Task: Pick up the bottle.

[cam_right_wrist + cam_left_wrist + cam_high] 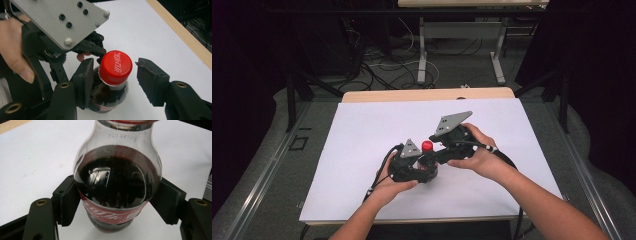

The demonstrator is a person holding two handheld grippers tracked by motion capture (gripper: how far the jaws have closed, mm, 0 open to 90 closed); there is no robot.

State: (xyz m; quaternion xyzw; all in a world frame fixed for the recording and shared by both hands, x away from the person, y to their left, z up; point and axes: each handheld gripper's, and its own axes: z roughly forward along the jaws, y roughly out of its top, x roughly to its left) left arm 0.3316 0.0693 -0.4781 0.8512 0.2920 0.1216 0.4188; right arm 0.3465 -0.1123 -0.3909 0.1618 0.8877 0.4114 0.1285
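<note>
A small cola bottle (117, 182) with dark drink, a red label and a red cap (115, 66) stands upright on the white table top (362, 130). My left gripper (117, 205) is shut on the bottle's body, one pad pressed on each side at label height. My right gripper (116, 75) comes in from the right with its jaws on either side of the cap. Its left pad (85, 75) is close by the cap, and a clear gap separates the right pad (147, 77) from it, so it is open. In the high view both grippers meet at the cap (427, 146), near the table's middle.
The left gripper's grey three-cornered plate (62, 22) and the hand holding it (15, 55) crowd the left of the right gripper view. A wooden table edge (427, 95) runs along the far side. Beyond it are desk legs (422, 55) and loose cables (382, 65) on the floor.
</note>
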